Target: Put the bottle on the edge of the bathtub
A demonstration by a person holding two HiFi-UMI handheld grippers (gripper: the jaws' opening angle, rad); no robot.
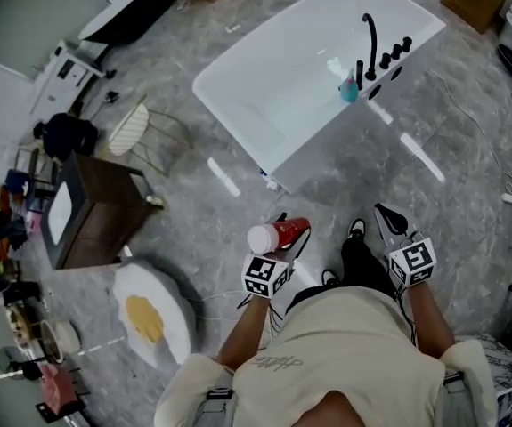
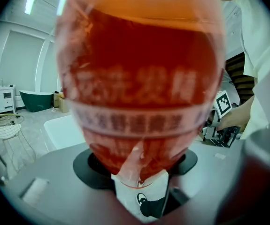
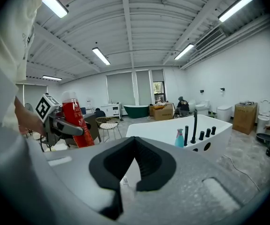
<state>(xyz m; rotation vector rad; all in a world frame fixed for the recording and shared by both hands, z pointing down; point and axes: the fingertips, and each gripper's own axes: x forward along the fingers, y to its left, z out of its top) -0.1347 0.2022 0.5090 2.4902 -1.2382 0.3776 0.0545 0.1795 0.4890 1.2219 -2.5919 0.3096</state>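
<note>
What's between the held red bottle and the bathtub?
Head view: only bare marbled floor between the red bottle in the left gripper and the bathtub.

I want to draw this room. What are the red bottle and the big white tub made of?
Red bottle: probably clear plastic holding red liquid; light glows through it. Bathtub: glossy white, smooth, maybe acrylic or enamel; I can't tell which.

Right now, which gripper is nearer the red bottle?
Left. The left gripper is clamped on the red bottle; the right gripper is empty, apart from it on its right in the head view.
</note>
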